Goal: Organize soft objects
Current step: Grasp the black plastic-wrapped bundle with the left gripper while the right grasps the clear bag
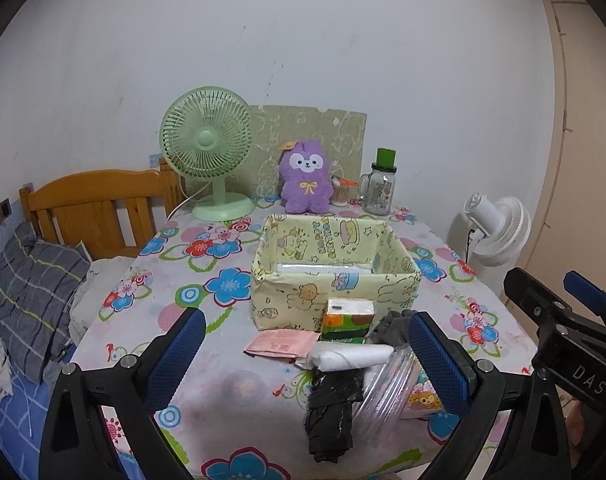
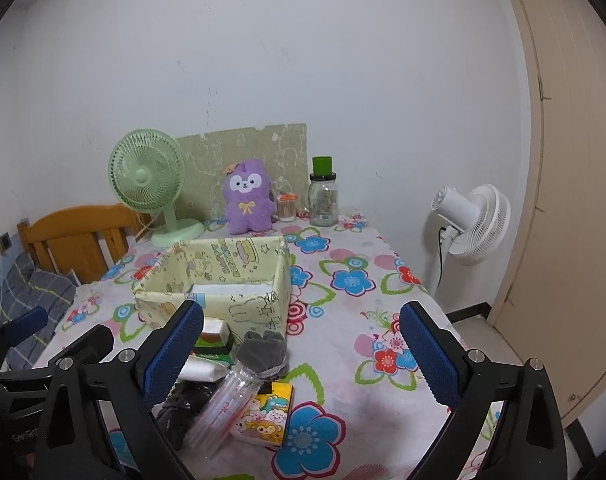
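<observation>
A: Soft objects are piling up just in front of the yellow fabric box (image 1: 335, 276), at the table's near edge: a grey sock bundle (image 2: 263, 350), an orange-green tissue pack (image 1: 347, 320), a white folded cloth (image 1: 351, 356), a pink sachet (image 1: 283, 342) lying flat.

B: And the left gripper (image 1: 307, 354)?

A: It's hovering with its blue textured pads (image 1: 175, 360) spread wide, nothing between them, touching nothing. The pile is sitting in the gap at twelve o'clock.

B: The right gripper (image 2: 301, 354)?

A: Gaping just as wide, holding nothing. The sock is lying toward its left pad, at eleven o'clock.

B: Textures?

A: A crinkled black plastic bag (image 1: 331, 412) is lying beside a ribbed clear jar (image 2: 223, 408) tipped on its side, and a cartoon-printed tissue pack (image 2: 269, 412) is resting flat against it. The box is soft-walled, rectangular, with something white inside.

B: Farther back?

A: A fuzzy purple plush (image 1: 307, 178) is sitting upright at twelve o'clock, with a green fan (image 1: 209, 148) at eleven and a glass mug jar (image 1: 381, 188) at one, all on the floral tablecloth (image 2: 363, 280).
</observation>
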`<act>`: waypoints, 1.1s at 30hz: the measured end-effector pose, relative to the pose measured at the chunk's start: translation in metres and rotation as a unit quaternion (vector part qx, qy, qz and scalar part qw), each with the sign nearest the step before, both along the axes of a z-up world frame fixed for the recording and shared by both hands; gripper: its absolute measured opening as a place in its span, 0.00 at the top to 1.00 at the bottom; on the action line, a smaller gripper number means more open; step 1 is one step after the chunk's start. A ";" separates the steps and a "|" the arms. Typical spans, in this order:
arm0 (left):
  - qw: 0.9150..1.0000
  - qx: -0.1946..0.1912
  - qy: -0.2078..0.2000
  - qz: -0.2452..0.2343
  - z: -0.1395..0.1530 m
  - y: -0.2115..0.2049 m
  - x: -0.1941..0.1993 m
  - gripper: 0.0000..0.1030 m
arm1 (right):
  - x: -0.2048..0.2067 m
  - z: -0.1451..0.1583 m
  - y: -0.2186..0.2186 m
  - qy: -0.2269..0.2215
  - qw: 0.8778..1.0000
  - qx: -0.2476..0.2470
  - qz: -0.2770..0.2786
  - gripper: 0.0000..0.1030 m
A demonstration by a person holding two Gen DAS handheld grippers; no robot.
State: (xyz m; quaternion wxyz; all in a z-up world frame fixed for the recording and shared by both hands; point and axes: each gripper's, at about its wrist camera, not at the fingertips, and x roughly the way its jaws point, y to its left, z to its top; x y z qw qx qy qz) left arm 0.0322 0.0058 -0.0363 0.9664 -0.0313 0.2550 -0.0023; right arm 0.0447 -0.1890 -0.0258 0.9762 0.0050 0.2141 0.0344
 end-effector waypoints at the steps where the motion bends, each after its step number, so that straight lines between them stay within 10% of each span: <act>1: 1.000 0.001 0.002 0.000 -0.002 0.000 0.001 0.03 | 0.001 -0.002 0.001 0.002 1.000 0.000 -0.001 0.04; 33: 0.994 -0.012 0.107 -0.030 -0.080 -0.002 0.042 0.16 | 0.036 -0.065 0.033 0.091 0.995 0.007 0.032 0.19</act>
